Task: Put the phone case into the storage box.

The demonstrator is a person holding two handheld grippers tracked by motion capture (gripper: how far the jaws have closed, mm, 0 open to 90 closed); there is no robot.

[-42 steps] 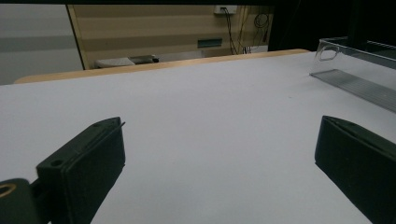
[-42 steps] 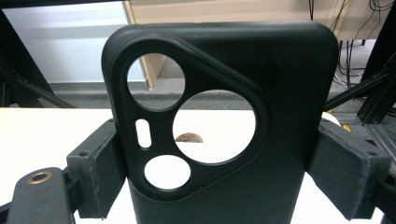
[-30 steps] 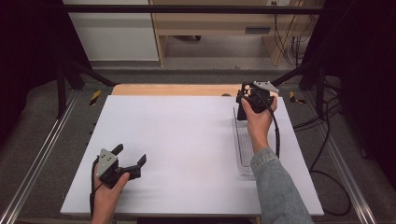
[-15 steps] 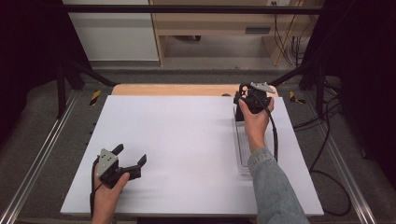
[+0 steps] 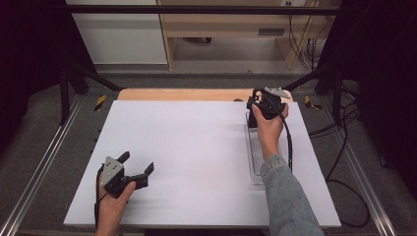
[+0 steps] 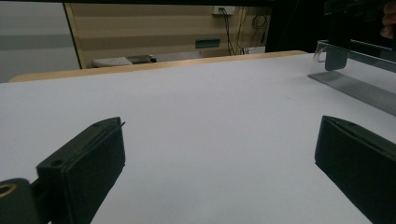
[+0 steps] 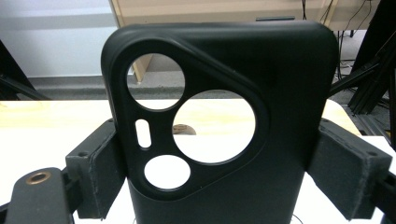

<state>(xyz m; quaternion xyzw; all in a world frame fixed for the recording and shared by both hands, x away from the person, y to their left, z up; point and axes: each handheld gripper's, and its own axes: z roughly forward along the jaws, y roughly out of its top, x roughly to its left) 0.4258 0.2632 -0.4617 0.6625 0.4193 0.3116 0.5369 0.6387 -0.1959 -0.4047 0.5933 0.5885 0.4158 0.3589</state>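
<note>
My right gripper point(image 5: 260, 105) is at the far right of the white table point(image 5: 196, 147), held in a hand with a denim sleeve. It is shut on a black phone case point(image 7: 280, 93) that stands upright, one pad pressed against each side, with the camera cut-outs facing the lens. From above, the phone case point(image 5: 252, 117) is at the far end of a clear plastic tray point(image 5: 256, 157). My left gripper point(image 5: 137, 161) rests low near the table's front left. In its own view the left gripper point(image 6: 219, 163) is open over bare white surface, with nothing between the jaws.
The clear tray point(image 6: 359, 84) lies lengthwise along the table's right side. A wooden board edge point(image 5: 187, 94) borders the far side of the table. Metal rails, black frame legs and cables on the floor surround the table.
</note>
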